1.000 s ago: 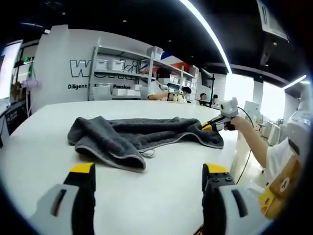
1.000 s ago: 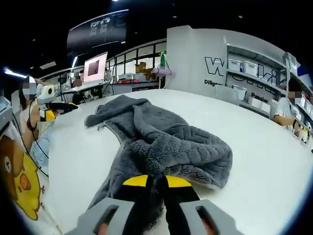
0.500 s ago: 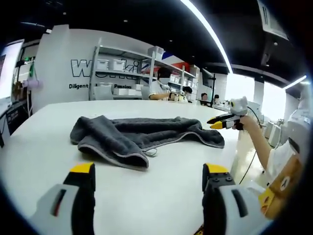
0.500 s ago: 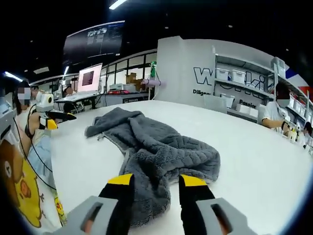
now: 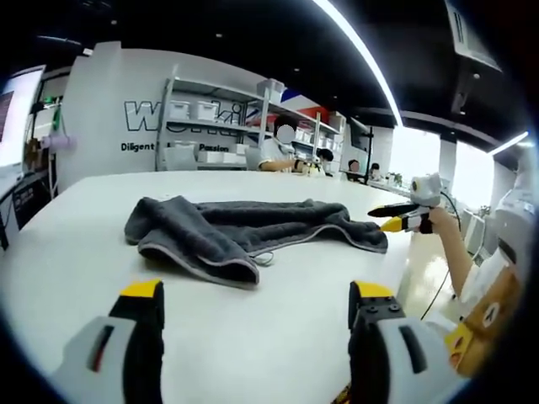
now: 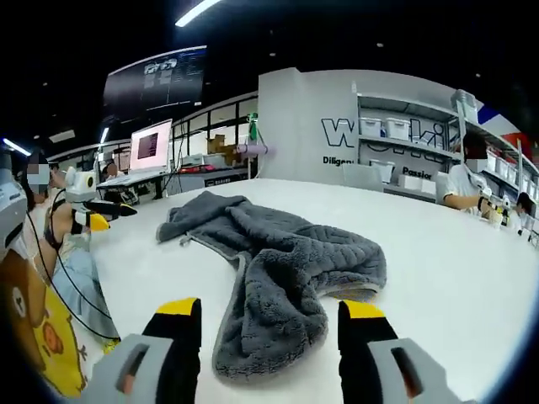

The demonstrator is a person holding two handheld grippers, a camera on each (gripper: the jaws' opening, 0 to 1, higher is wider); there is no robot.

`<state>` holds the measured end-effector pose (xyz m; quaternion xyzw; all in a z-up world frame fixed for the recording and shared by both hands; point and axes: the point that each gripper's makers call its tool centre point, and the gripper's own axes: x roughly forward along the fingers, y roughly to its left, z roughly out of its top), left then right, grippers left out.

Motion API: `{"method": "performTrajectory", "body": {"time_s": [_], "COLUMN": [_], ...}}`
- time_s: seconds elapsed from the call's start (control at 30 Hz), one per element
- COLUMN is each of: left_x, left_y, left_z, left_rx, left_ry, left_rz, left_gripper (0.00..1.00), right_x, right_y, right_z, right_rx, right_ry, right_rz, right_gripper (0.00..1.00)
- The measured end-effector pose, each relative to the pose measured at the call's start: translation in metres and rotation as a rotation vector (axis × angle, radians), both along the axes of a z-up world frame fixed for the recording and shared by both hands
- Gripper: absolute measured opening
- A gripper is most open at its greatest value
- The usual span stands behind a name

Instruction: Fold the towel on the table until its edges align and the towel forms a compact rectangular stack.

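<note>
In the left gripper view the left gripper (image 5: pixel 257 301) rises from the bottom with its yellow-tipped jaws spread wide and nothing between them, hanging over bare white table (image 5: pixel 76 252); beyond the jaws, well apart from them, the grey towel (image 5: pixel 244 231) lies crumpled in a long strip across the tabletop, its nearer end folded over into a thick lip with a pale hem; farther right, past the towel's far end and just off the table edge, the right gripper (image 5: pixel 396 217) is held by a hand (image 5: pixel 425 223), its jaws visibly parted and clear of the cloth; behind all this stand white shelves (image 5: pixel 215 126) with boxes against a lettered wall (image 5: pixel 109 109).

In the right gripper view the right gripper (image 6: pixel 268 314) shows its two jaws wide apart and empty; the towel (image 6: pixel 278 261) lies just ahead, its nearest lobe reaching down between the jaw tips, though whether it touches them cannot be told; the cloth runs away in a rumpled heap toward the far left, resting on the table (image 6: pixel 455 252); at the left edge the left gripper (image 6: pixel 114 215) is held off the table side, beside a person's printed shirt (image 6: pixel 34 337); farther back a lit monitor (image 6: pixel 150 145) glows pink.
</note>
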<state>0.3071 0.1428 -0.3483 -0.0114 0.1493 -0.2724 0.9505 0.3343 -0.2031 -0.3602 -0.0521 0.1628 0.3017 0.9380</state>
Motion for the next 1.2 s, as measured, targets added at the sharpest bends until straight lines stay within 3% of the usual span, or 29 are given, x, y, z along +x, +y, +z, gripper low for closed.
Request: {"method": "performTrajectory", "body": {"time_s": [0.23, 0.63, 0.97, 1.2], "left_x": [-0.001, 0.001, 0.007, 0.026], "left_y": [0.002, 0.005, 0.01, 0.028], "left_z": [-0.001, -0.004, -0.003, 0.002], "left_rx": [0.003, 0.009, 0.027, 0.1], "left_ry": [0.004, 0.013, 0.018, 0.025], "left_rz": [0.009, 0.016, 0.018, 0.009], "left_gripper": [0.95, 0.95, 0.95, 0.96], "right_x": [0.001, 0.007, 0.005, 0.002], "right_y": [-0.003, -0.004, 0.001, 0.003], "right_z": [-0.002, -0.001, 0.002, 0.004], "right_rx": [0.045, 0.088, 0.103, 0.11], "right_ry": [0.022, 0.027, 0.019, 0.013], "right_rz": [-0.045, -0.078, -0.069, -0.065], "right_gripper": [0.84, 0.99, 0.99, 0.99]}}
